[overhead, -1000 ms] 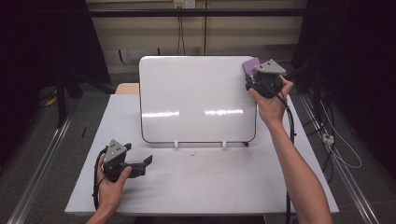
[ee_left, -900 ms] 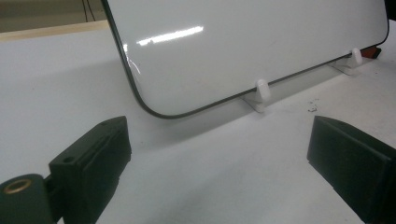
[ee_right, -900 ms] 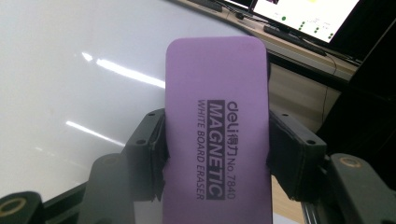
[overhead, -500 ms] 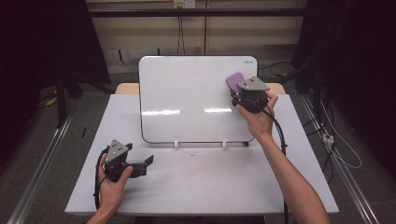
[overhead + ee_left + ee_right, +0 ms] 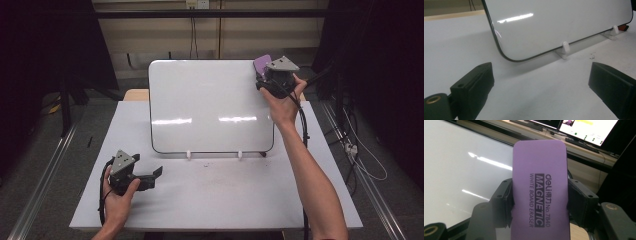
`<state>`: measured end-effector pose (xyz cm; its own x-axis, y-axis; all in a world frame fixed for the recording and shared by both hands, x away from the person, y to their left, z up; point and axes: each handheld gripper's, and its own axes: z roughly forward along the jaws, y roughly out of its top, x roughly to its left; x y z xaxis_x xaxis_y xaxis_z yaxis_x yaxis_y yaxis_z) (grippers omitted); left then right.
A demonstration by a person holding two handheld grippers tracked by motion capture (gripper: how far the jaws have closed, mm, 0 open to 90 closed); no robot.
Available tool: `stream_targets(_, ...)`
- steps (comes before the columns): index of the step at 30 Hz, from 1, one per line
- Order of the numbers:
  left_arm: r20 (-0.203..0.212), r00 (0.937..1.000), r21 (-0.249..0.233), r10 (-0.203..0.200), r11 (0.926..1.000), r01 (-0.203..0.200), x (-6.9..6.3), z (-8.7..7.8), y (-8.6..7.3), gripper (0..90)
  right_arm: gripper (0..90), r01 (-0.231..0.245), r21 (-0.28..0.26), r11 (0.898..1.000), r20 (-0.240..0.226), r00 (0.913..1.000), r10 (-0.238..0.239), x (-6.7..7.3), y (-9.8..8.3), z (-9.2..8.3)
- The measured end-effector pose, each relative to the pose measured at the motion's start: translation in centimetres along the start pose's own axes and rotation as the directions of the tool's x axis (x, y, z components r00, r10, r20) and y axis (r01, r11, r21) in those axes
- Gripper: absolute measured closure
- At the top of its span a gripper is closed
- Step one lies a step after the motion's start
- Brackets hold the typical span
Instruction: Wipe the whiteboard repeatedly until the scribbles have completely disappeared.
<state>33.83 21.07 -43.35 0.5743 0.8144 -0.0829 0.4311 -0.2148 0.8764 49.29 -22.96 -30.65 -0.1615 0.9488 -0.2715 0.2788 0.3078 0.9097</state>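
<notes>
A white whiteboard [image 5: 210,105] leans upright on two small white feet on the white table [image 5: 220,200]. My right gripper [image 5: 265,75] is up at the board's top right corner, shut on a purple whiteboard eraser [image 5: 262,63]. In the right gripper view the eraser [image 5: 540,187] sits clamped between the two jaws, its printed back facing the camera, with the board [image 5: 461,170] to its left. My left gripper [image 5: 155,175] rests low on the table at the front left, open, nothing between its jaws. The left gripper view looks at the board's lower edge [image 5: 536,53] and a foot [image 5: 565,47].
Metal rails run along the floor on both sides of the table. Cables [image 5: 360,155] lie on the floor at the right. Monitors [image 5: 586,130] stand behind the board in the right gripper view. A small dark-red object [image 5: 624,27] lies by the board's far foot.
My right gripper with the eraser swung left and down across the board's upper right area, then back up to its top right corner. The left gripper has stayed put.
</notes>
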Motion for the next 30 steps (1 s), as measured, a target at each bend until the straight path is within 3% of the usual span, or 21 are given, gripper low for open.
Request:
stream_targets(2, 0.000, 1.0000, 0.001, -0.001, 1.0000, 0.001, 0.0, 0.1, 0.0, 5.9, 41.9, 0.003, -0.003, 1.000, -0.029, 0.9996, -0.003, 0.8, -0.1, -0.1)
stream_targets(6, 0.003, 1.0000, -0.002, 0.002, 1.0000, -0.002, -0.2, 0.1, 0.1, 5.9, 41.9, 0.061, -0.013, 0.998, -0.078, 0.9951, -0.061, 3.8, -0.7, -0.2)
stream_targets(11, 0.003, 1.0000, -0.002, 0.008, 1.0000, -0.008, -0.2, 0.0, 0.0, 5.9, 41.9, 0.136, -0.032, 0.990, -0.155, 0.9780, -0.140, 8.1, -1.8, -0.7)
stream_targets(16, -0.001, 1.0000, -0.003, 0.001, 1.0000, -0.001, 0.0, -0.2, 0.0, 5.9, 41.8, 0.191, -0.039, 0.981, -0.184, 0.9634, -0.195, 10.3, -3.3, -1.5)
stream_targets(25, -0.001, 1.0000, -0.006, -0.002, 1.0000, 0.002, 0.0, -0.2, 0.0, 6.0, 41.8, 0.094, -0.039, 0.995, -0.217, 0.9709, -0.100, 8.8, -4.3, -2.8)
stream_targets(30, 0.001, 1.0000, -0.006, 0.000, 1.0000, 0.000, -0.2, -0.2, 0.0, 6.0, 41.8, 0.047, -0.049, 0.998, -0.254, 0.9655, -0.058, 8.0, -5.0, -3.7)
